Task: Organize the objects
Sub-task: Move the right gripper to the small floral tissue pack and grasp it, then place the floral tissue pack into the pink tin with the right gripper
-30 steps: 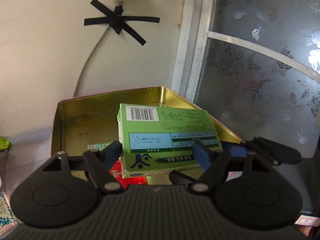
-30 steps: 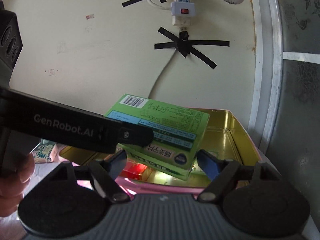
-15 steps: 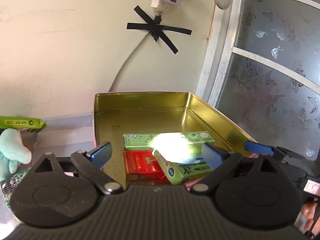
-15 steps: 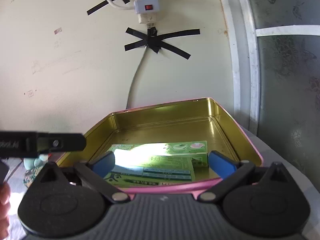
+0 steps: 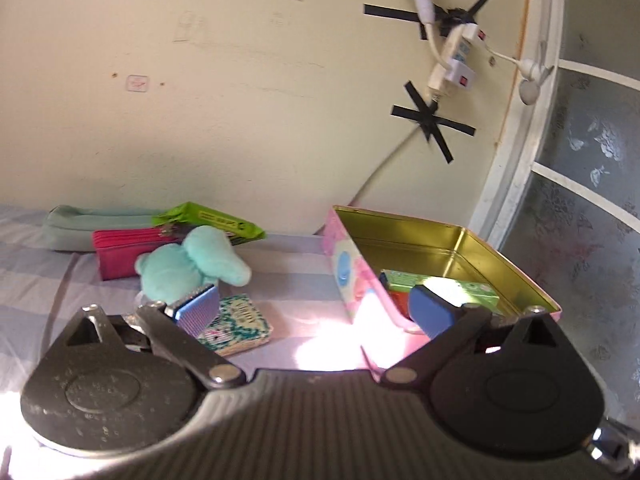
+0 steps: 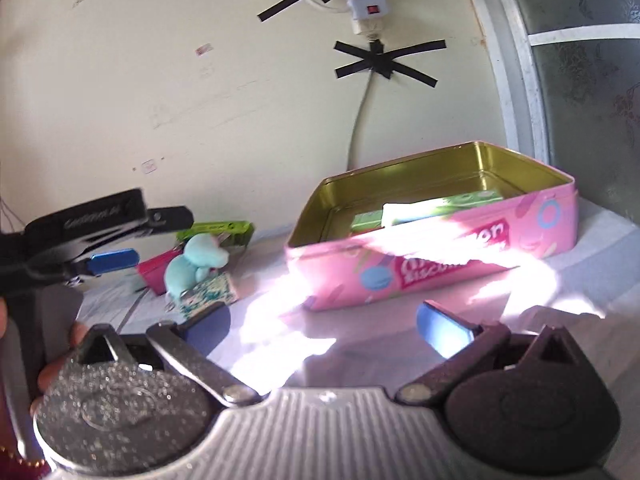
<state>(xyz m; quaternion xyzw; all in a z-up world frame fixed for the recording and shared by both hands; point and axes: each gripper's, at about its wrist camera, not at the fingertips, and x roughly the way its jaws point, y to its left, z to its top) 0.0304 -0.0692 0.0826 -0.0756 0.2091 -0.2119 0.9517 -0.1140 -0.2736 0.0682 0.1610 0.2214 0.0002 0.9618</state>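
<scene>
While both tools, left (image 5: 316,314) and right (image 6: 326,326), gape empty, we count one pink tin (image 6: 440,264), two green boxes (image 5: 464,290) inside.

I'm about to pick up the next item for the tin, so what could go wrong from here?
Three risks, as I judge them:
1. The plush toy rests against the small patterned box; grabbing one could drag the other.
2. Sun glare washes out the near wall of the tin, so a carried item might clip the rim.
3. The green box lies on top of others in the tin, so another one added there may sit unevenly.
</scene>
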